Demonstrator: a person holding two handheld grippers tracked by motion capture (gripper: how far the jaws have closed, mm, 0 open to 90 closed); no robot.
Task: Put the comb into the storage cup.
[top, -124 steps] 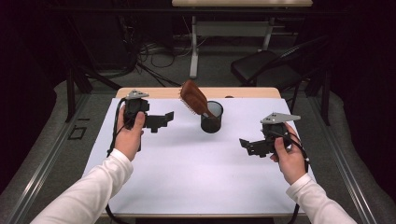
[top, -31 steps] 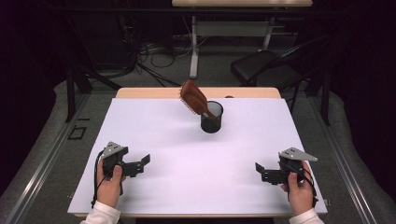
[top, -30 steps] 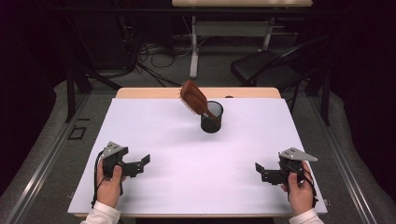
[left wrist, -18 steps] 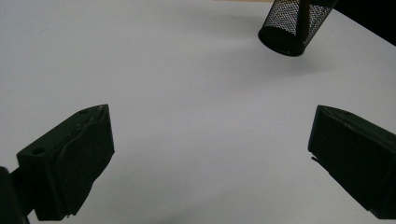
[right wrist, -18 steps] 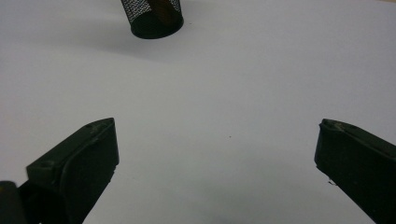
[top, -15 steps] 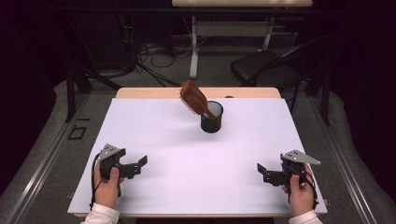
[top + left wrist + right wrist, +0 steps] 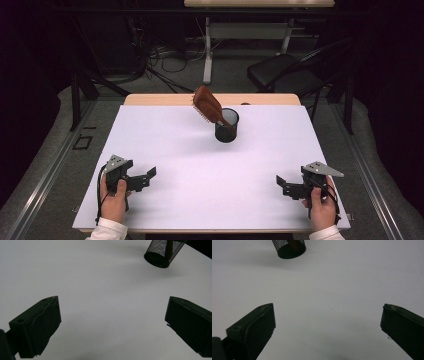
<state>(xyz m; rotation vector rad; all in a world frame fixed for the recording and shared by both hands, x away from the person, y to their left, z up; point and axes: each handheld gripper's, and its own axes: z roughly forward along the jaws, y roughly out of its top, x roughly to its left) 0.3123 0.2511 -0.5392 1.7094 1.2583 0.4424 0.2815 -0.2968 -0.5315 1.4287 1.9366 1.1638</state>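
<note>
The left gripper (image 7: pixel 145 177) was held low over the near left of the white table (image 7: pixel 165 145), its jaws spread wide with nothing between them, and the right gripper (image 7: pixel 283 185) sat the same way at the near right, jaws apart and empty. In each gripper view only bare tabletop lay between the black jaws. Both were well apart from the work itself, which stood toward the far middle of the table: a black mesh cup (image 7: pixel 227 126) with a brown hairbrush (image 7: pixel 209 104) standing in it handle down, the head leaning out to the left over the rim.

That lean looked like the main hazard. The brush was top-heavy (the broad head hung clear of the cup), and the cup seemed light, so a nudge against either might tip the whole lot over. A reach from the left would meet the overhanging head first. The bristle side faced down, so a grip on the head might slip or twist.
</note>
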